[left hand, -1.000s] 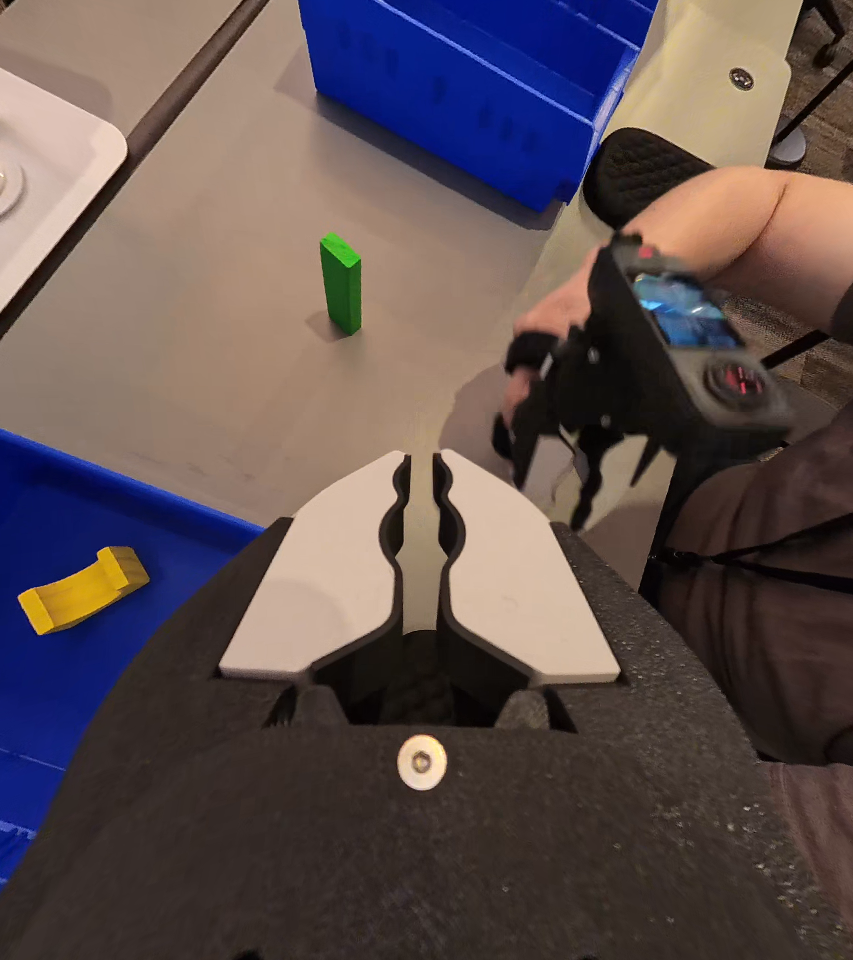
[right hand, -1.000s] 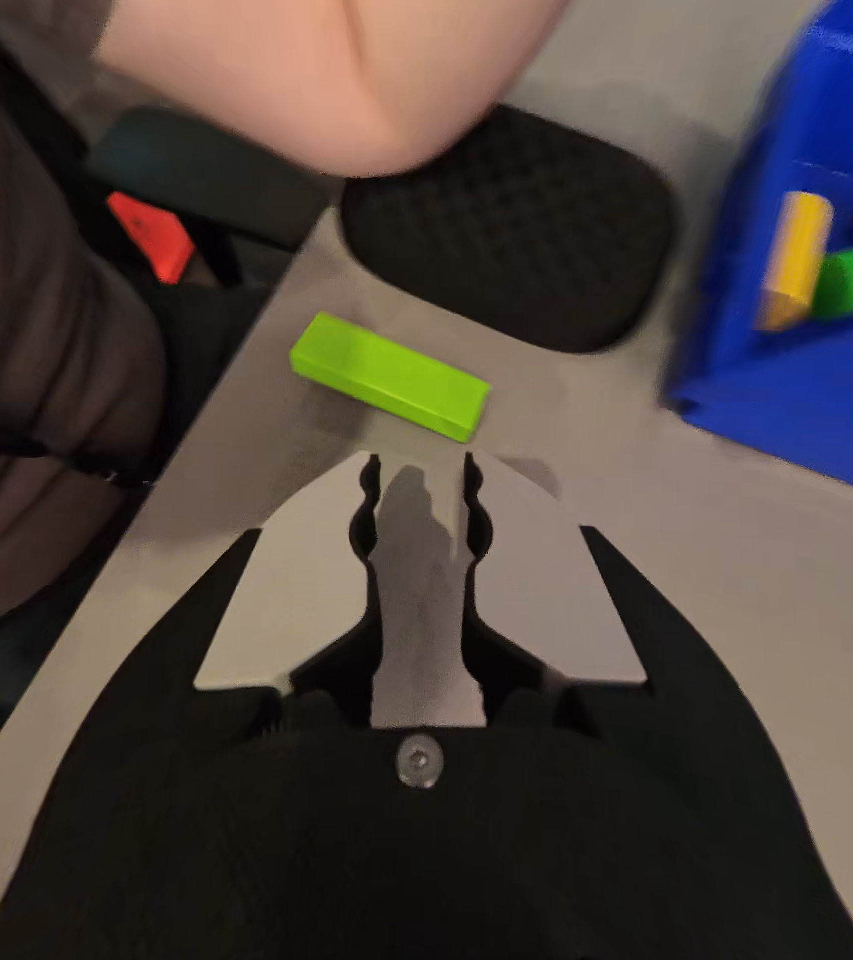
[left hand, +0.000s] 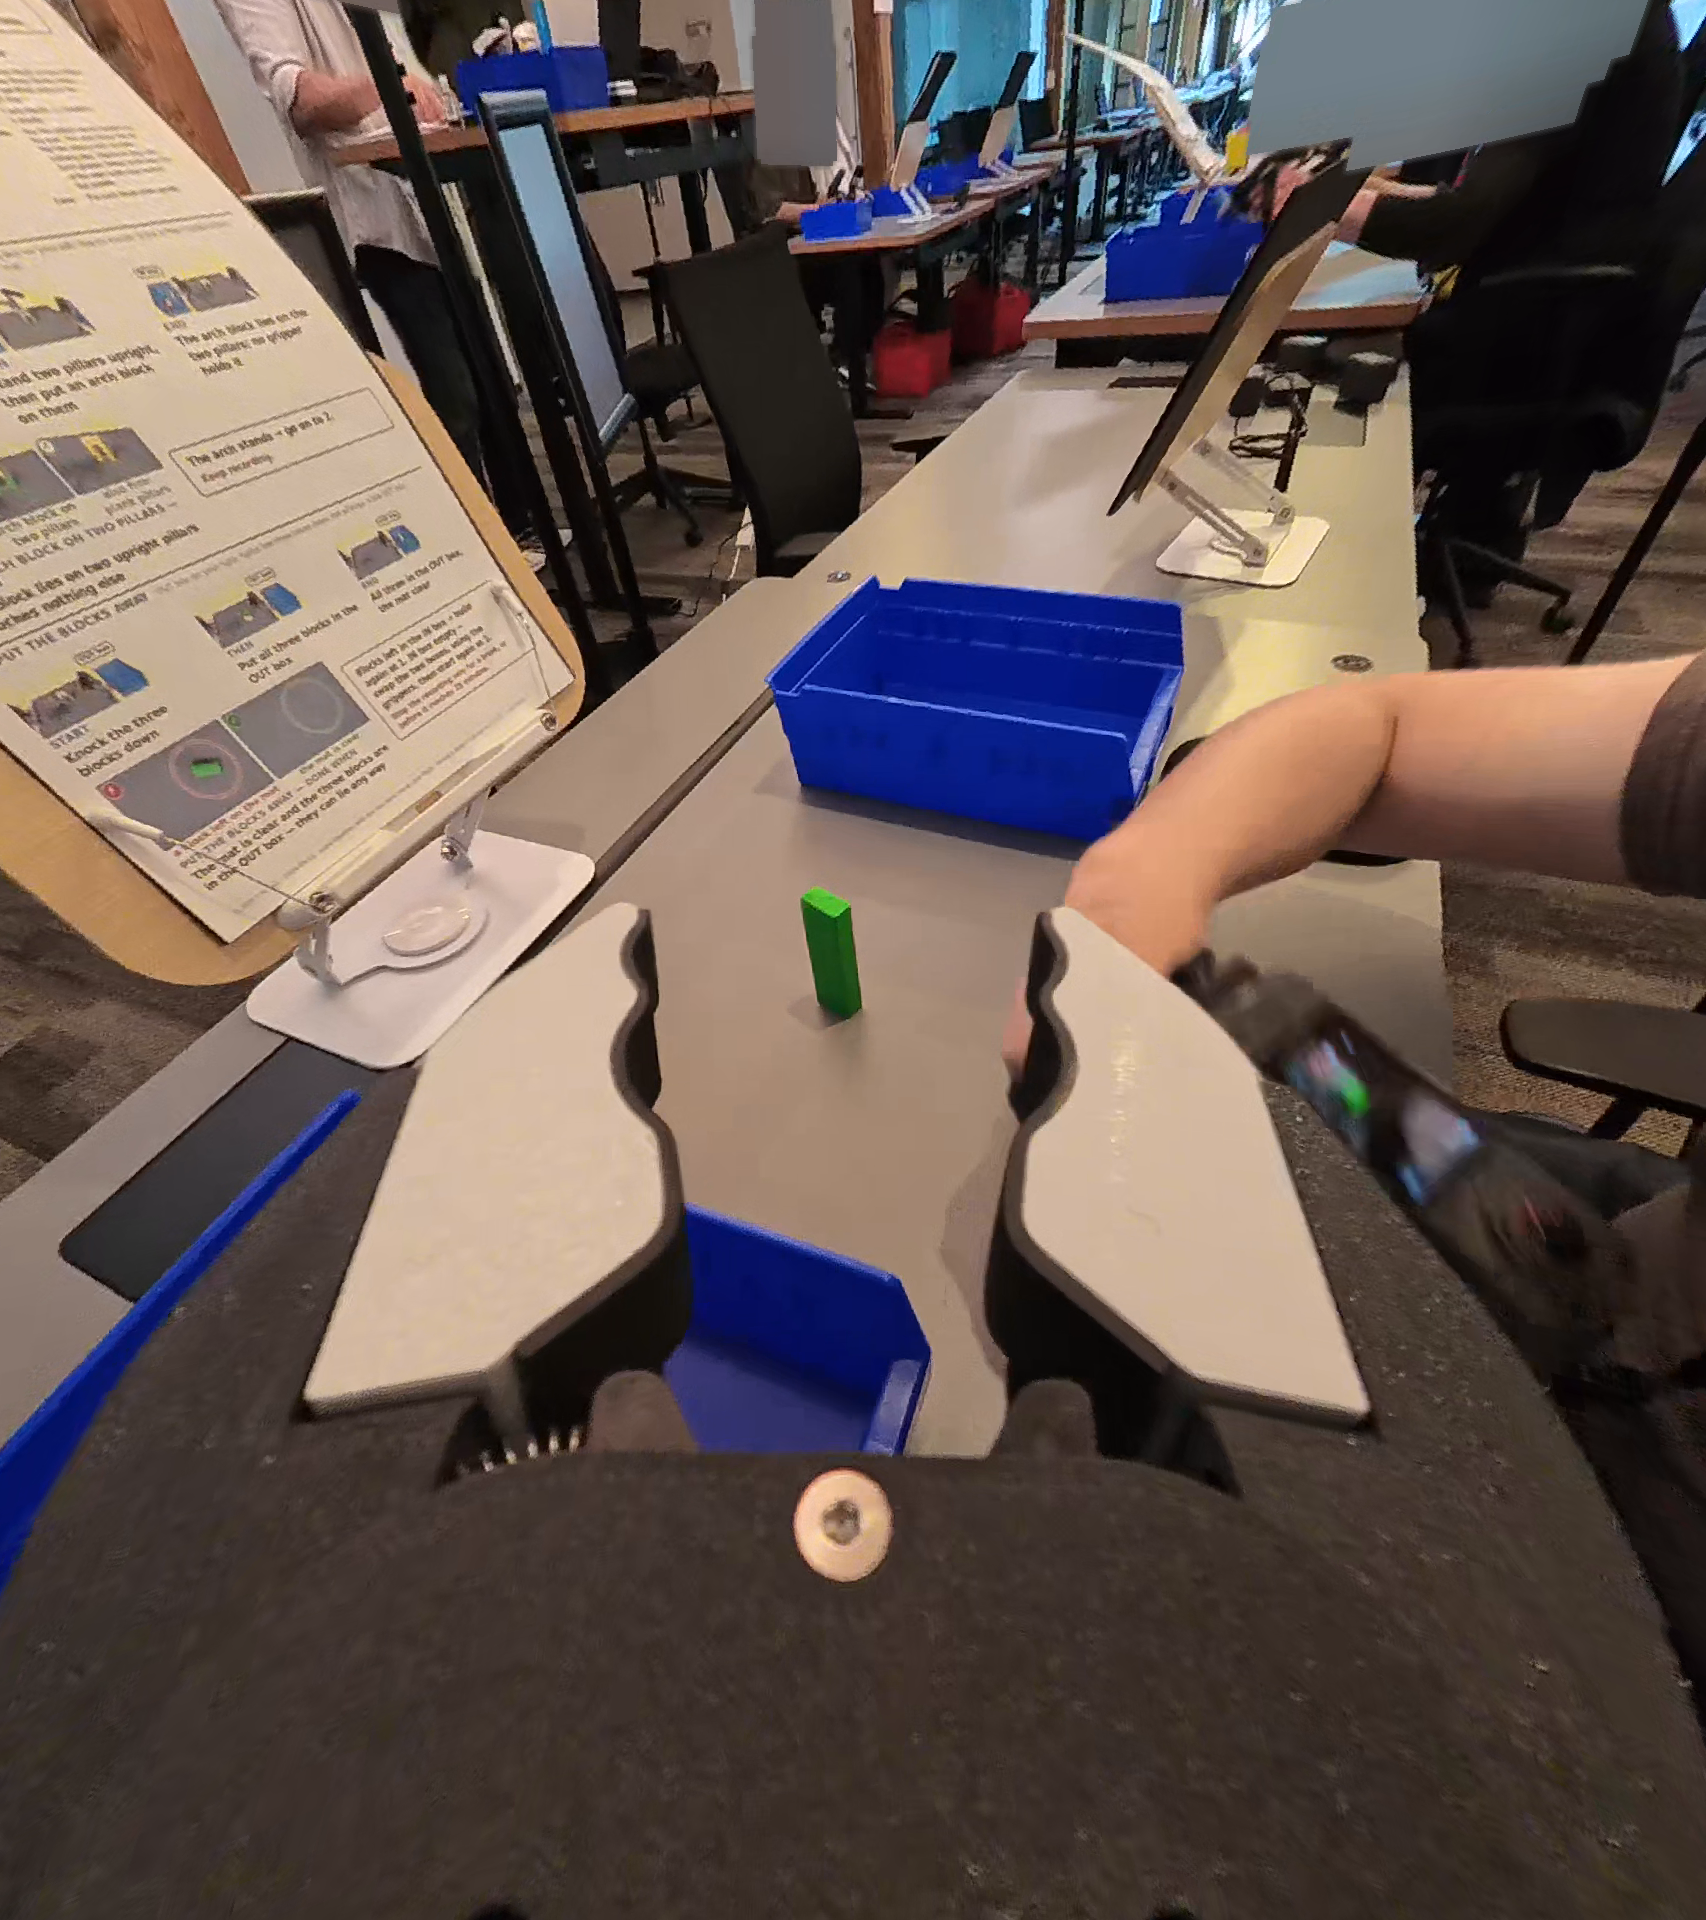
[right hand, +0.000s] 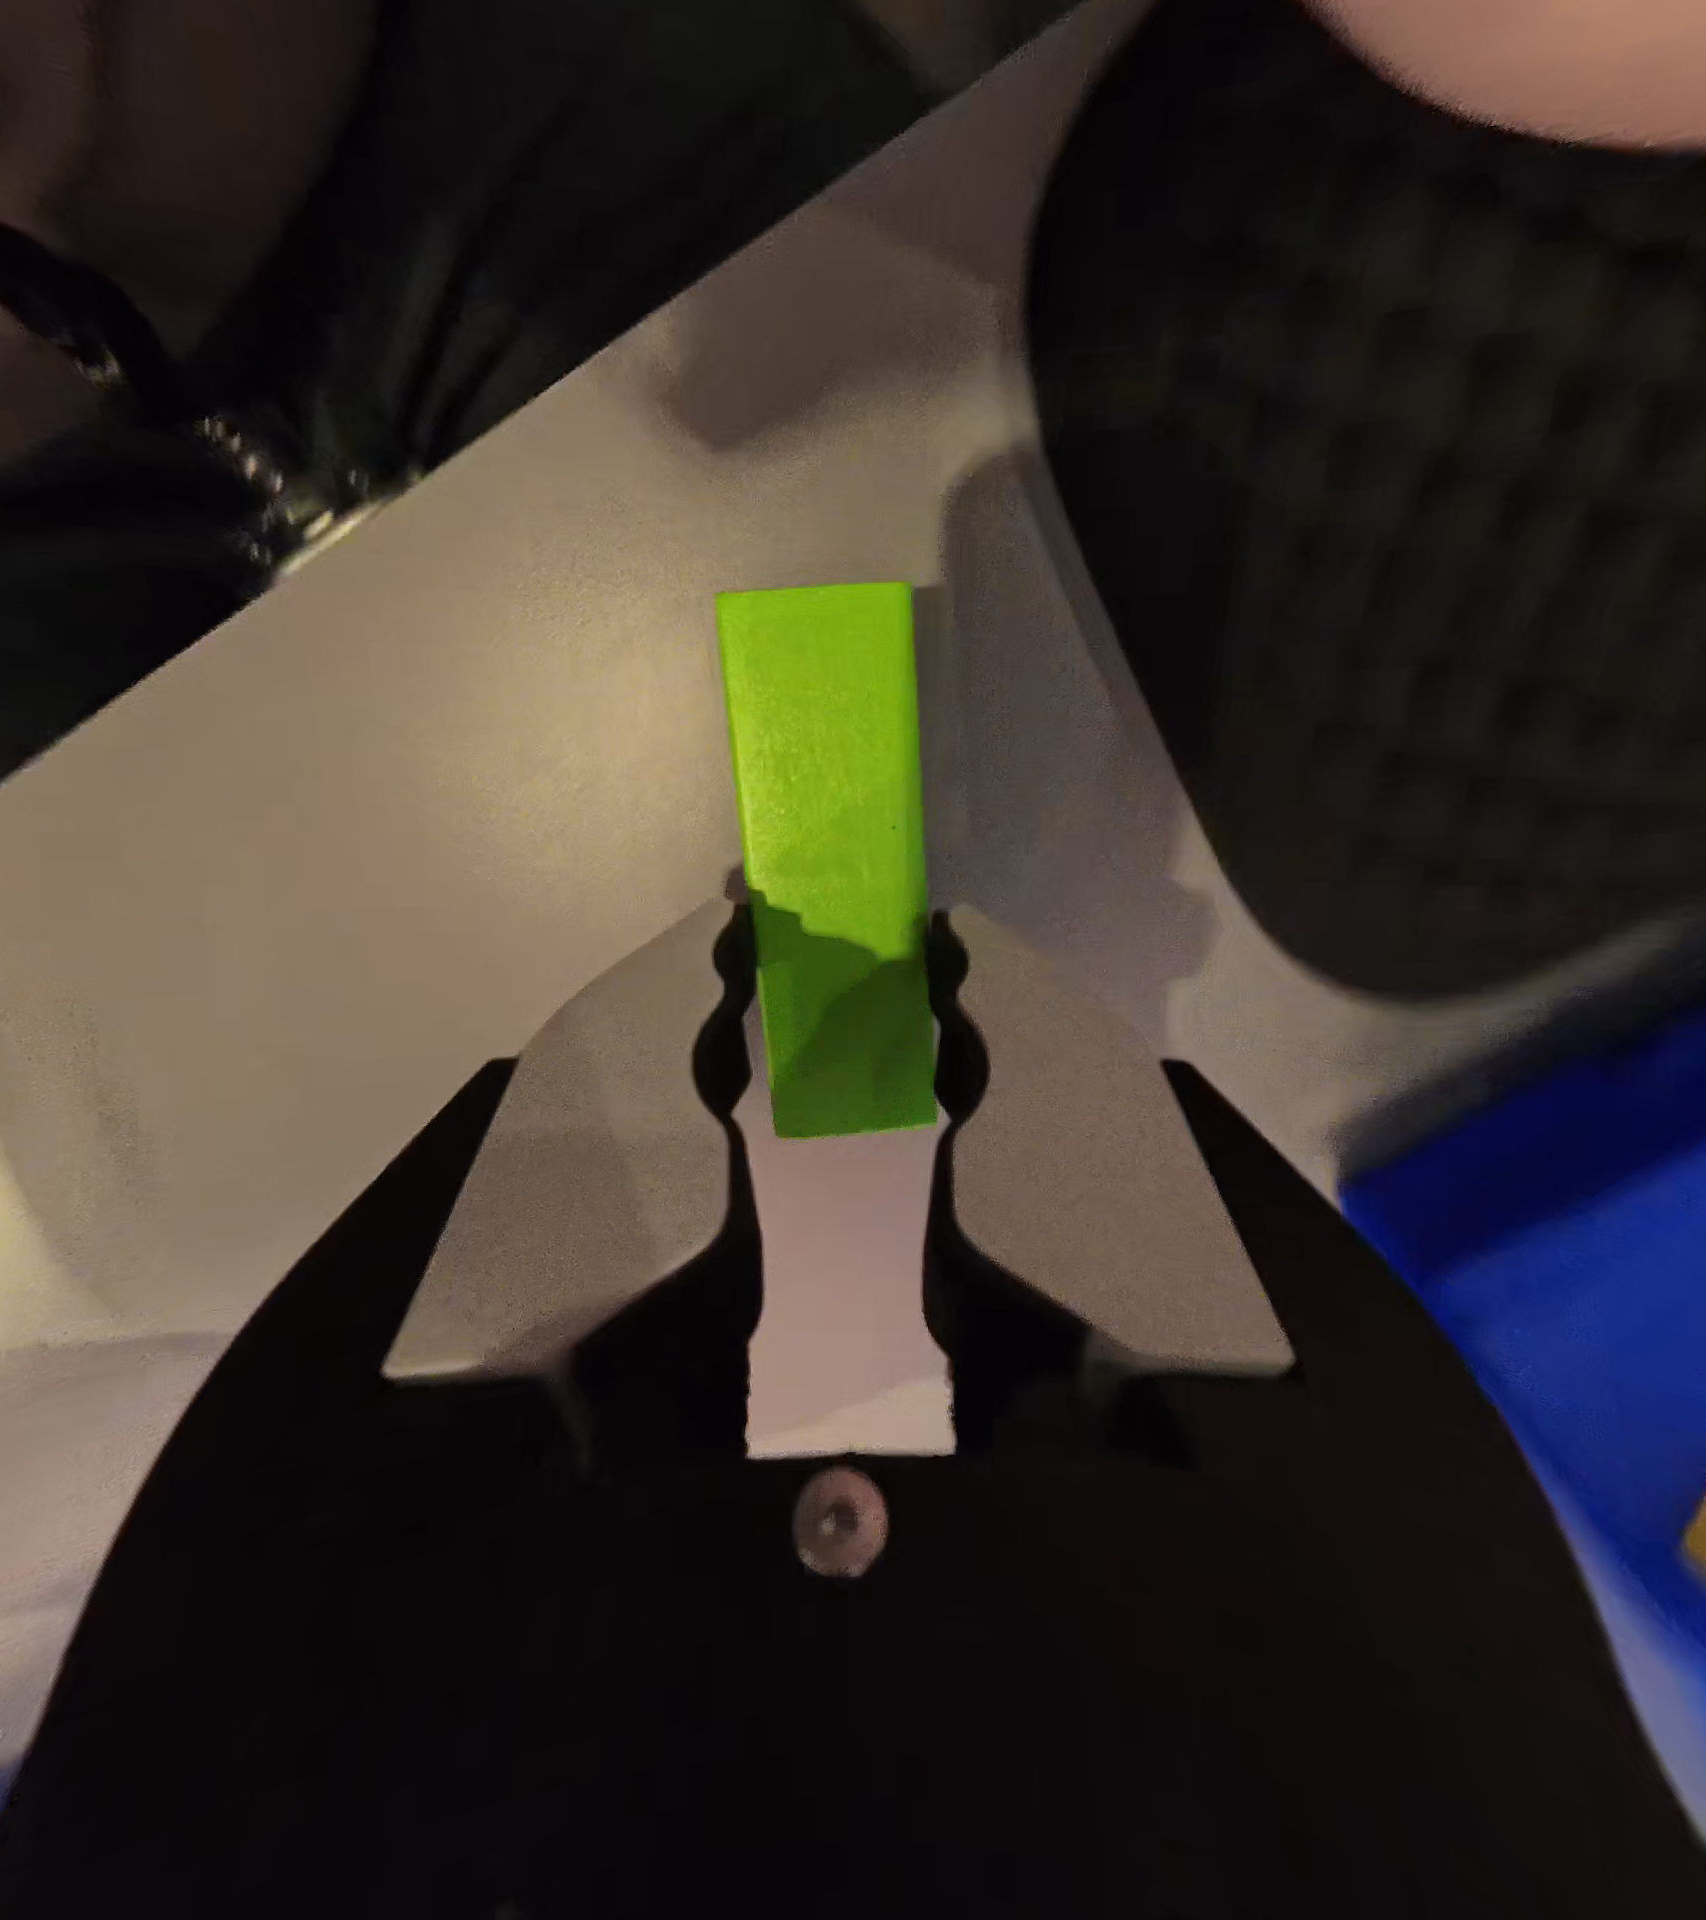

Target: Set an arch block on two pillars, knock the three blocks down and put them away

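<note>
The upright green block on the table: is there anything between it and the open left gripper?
Nothing visible. The left gripper is open, and only bare grey table lies between it and the upright green block.

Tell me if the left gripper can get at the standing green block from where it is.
Probably yes: the left gripper is open, and only bare table lies between it and the upright green block.

A dark green pillar block (left hand: 831, 951) stands upright on my table (left hand: 828, 1143), well short of the far blue bin (left hand: 974, 707). A lime green pillar block (right hand: 833, 831) lies flat near the table's edge, one end between my fingers (right hand: 1057, 1195).
</note>
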`<act>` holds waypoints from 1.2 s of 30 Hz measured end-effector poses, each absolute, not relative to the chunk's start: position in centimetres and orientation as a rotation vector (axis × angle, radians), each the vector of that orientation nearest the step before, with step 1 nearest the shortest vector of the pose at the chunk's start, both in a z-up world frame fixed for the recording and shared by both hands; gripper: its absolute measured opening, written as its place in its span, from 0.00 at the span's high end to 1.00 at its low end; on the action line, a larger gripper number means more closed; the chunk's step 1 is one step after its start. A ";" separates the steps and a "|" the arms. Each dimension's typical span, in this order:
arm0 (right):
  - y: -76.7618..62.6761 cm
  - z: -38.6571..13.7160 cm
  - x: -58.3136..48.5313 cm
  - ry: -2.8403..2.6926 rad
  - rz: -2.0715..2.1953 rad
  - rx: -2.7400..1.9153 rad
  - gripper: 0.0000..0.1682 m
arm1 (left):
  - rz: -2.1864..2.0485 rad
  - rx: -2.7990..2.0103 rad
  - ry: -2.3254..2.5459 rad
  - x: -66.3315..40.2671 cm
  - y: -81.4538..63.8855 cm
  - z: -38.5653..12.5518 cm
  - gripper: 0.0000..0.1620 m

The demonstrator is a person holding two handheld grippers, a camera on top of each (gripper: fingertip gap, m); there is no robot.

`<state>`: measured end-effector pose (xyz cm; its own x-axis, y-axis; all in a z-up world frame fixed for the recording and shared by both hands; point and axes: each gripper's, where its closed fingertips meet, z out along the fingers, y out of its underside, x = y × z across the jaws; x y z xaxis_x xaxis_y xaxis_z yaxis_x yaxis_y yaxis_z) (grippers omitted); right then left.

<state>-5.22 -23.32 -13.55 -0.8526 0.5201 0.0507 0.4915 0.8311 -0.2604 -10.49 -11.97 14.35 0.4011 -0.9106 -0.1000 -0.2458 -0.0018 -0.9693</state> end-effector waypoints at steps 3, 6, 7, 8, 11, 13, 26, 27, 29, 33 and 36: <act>-20.5 -7.7 -2.7 -2.493 0.600 -1.011 0.80 | -0.759 -1.477 1.040 -10.4 -11.9 15.3 0.59; -16.6 0.6 0.9 -1.896 0.886 -1.023 0.80 | -0.799 -1.475 1.003 -10.2 -11.4 15.6 0.59; -14.6 3.0 2.6 -1.686 0.925 -1.022 0.80 | -0.810 -1.483 1.001 -9.9 -11.3 15.5 0.59; -12.4 4.6 4.3 -1.491 0.939 -1.053 0.80 | -0.817 -1.492 1.003 -9.5 -11.1 15.3 0.59; -8.2 4.9 7.9 -1.103 1.094 -1.204 0.80 | -0.828 -1.519 1.037 -7.9 -10.7 14.6 0.59; -6.9 3.0 8.6 -0.949 1.163 -1.277 0.80 | -0.822 -1.549 1.082 -6.5 -10.6 13.6 0.59; -10.1 1.5 6.9 -0.999 1.347 -1.193 0.80 | -0.953 -1.635 1.360 8.5 -9.7 4.7 0.44; -10.1 1.4 6.9 -1.001 1.338 -1.198 0.80 | -0.985 -1.629 1.355 9.1 -9.8 4.5 0.49; -10.4 0.9 6.8 -1.033 1.324 -1.209 0.80 | -1.058 -1.589 1.358 9.8 -10.3 4.5 0.75; -10.6 0.1 6.9 -1.095 1.294 -1.254 0.81 | -1.084 -1.601 1.394 10.1 -10.7 4.0 0.79; -10.6 -0.5 6.8 -1.164 1.173 -1.314 0.76 | -1.003 -1.624 1.475 10.3 -11.1 2.7 0.79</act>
<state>6.80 -10.57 -0.49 0.0724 0.9961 -0.0506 0.0428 -0.0538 -0.9976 10.33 -11.09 2.66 0.0455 -0.9957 0.0808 -0.4415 -0.0926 -0.8924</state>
